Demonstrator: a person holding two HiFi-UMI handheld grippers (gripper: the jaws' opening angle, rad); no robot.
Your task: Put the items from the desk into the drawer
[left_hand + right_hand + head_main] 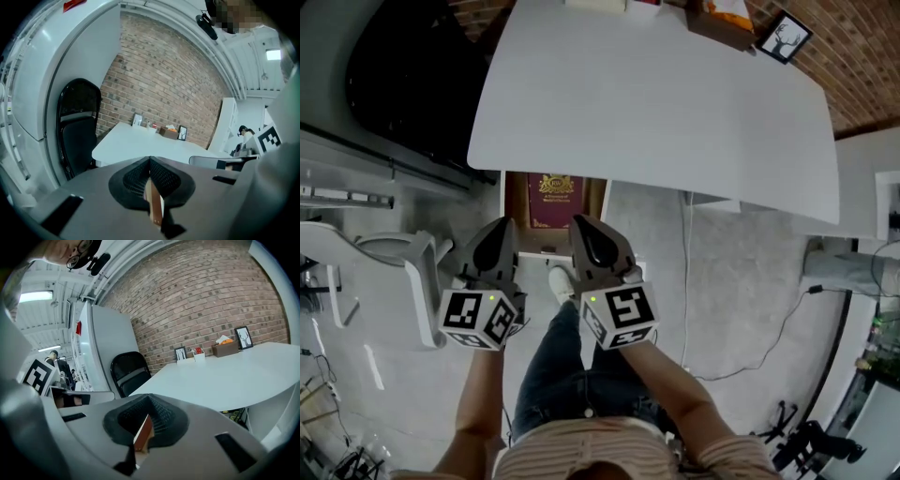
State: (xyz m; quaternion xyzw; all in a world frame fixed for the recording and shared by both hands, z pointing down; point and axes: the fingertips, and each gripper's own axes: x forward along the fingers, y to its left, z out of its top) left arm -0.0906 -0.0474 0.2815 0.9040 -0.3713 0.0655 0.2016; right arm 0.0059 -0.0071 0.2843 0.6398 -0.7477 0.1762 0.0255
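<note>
Brick-walled room, white table (675,103). The left hand-held gripper (499,230) and right hand-held gripper (586,230) are closed and empty. The picture frame (784,37) and tissue box (719,21) sit far from the open drawer (514,202). A long reach could topple the frame.

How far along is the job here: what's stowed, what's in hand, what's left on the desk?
Done: a maroon book with a gold emblem lies in the open drawer under the white desk. In hand: nothing; the left gripper and right gripper are both shut and empty. Left: the brown tissue box and black picture frame on the desk's far edge.
</note>
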